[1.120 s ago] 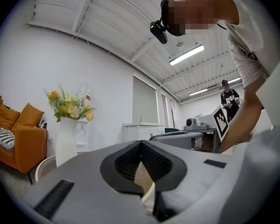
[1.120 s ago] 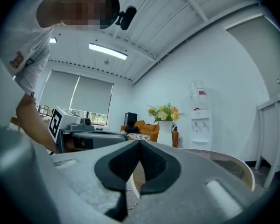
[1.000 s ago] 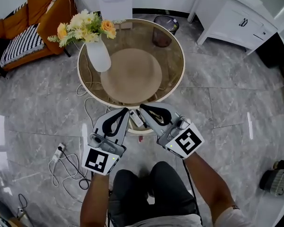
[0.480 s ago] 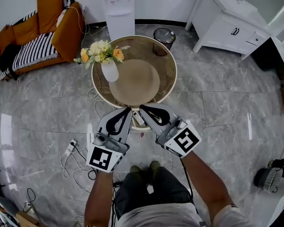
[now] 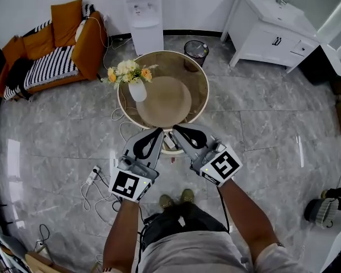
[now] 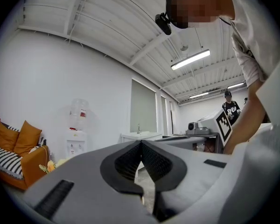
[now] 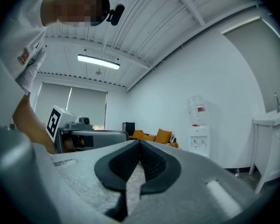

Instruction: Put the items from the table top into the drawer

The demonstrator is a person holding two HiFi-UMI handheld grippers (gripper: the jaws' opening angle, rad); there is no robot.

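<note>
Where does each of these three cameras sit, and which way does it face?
Head view: on the person's head, facing steeply down at the round table; forearms, legs, left hand-held gripper, right hand-held gripper show.
Left gripper view: on that gripper, facing level along its shut jaws; the person's arm shows right.
Right gripper view: the same, arm at left.
Shared: both gripper views show the water dispenser.

Only the flower vase (image 5: 137,90) obstructs the round surface (image 5: 198,79), at its left edge; everything right of the flower vase is open passage.
</note>
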